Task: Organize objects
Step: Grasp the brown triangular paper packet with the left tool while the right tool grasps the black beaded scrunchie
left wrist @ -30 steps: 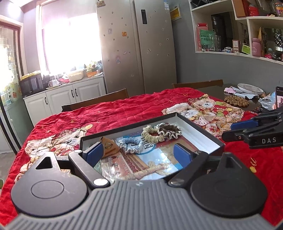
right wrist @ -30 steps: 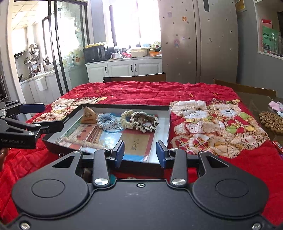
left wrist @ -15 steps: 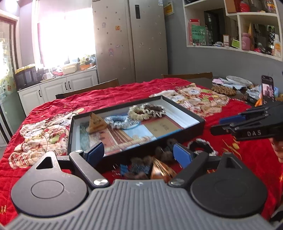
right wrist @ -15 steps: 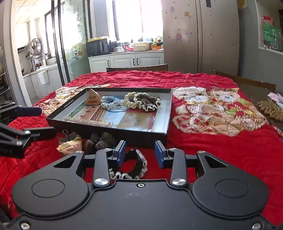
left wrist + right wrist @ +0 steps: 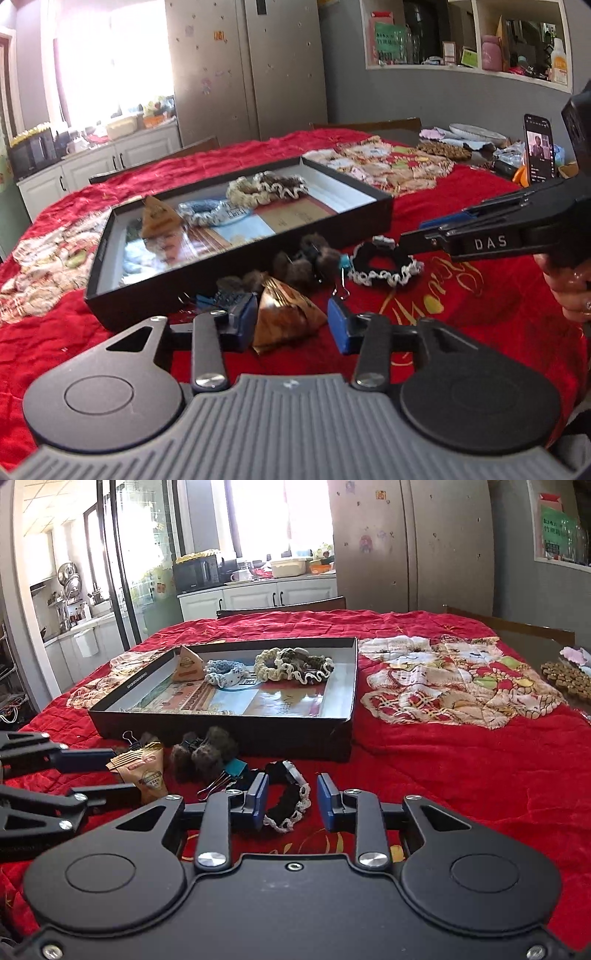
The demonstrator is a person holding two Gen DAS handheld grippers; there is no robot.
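Observation:
In the left wrist view my left gripper (image 5: 291, 321) is low over the red cloth. Its jaws are closing, and both pads touch a brown triangular packet (image 5: 284, 314). The right wrist view shows that gripper (image 5: 125, 774) at the left, on the same packet (image 5: 147, 775). My right gripper (image 5: 290, 799) is closing too. A black scrunchie with white trim (image 5: 288, 805) lies between its pads, with a gap on the right side. The black tray (image 5: 240, 273) behind holds another packet, a blue scrunchie (image 5: 221, 674) and cream and brown scrunchies (image 5: 295, 662).
Furry brown clips (image 5: 207, 757) and a teal binder clip (image 5: 236, 768) lie in front of the tray wall (image 5: 221, 734). A phone (image 5: 539, 151) stands at the far right beside a wooden trivet (image 5: 443, 149). A person's hand (image 5: 569, 288) holds the right gripper.
Both grippers have come down and back from over the tray to the items lying in front of it. The left jaws narrowed sharply around the packet. The right jaws narrowed slightly around the scrunchie.

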